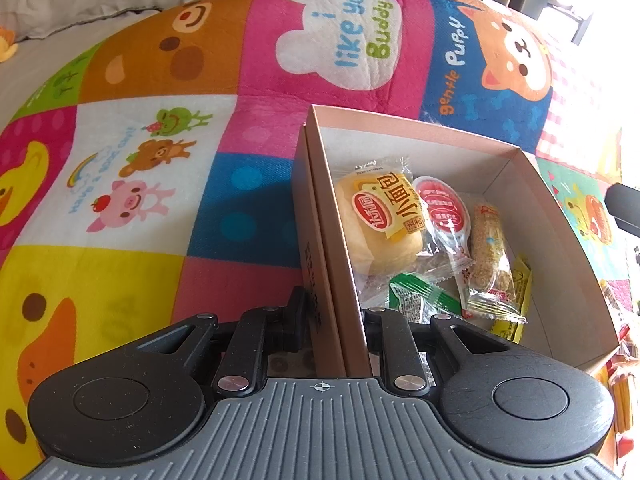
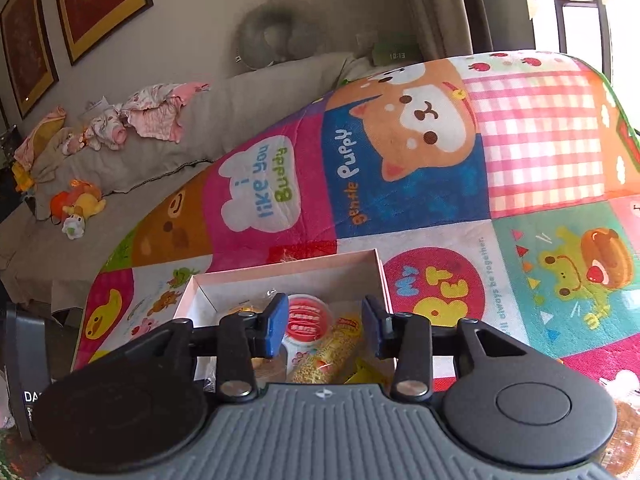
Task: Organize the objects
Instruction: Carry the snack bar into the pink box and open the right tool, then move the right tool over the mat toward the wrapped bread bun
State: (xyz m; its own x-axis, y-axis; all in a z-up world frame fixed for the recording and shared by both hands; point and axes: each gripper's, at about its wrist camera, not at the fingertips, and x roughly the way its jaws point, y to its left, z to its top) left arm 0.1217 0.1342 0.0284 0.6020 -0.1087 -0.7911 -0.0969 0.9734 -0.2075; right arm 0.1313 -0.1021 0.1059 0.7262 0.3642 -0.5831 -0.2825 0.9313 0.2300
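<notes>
Clamped on the near wall of the pink box (image 1: 420, 136), the left gripper (image 1: 332, 320) keeps it steady on the cartoon play mat (image 1: 160, 184). Over that same box the right gripper (image 2: 325, 320) hangs with its blue pads (image 2: 276, 322) apart and nothing pinched. Inside sit a wrapped bun (image 1: 380, 224), a red-lidded cup (image 1: 442, 210) and a sesame bar (image 1: 490, 252). I'd lift that hand straight up so no wrapper snags, and keep the box pinned.

Snacks (image 1: 432, 240) crowd the box (image 1: 400, 128); its right side lies bare
</notes>
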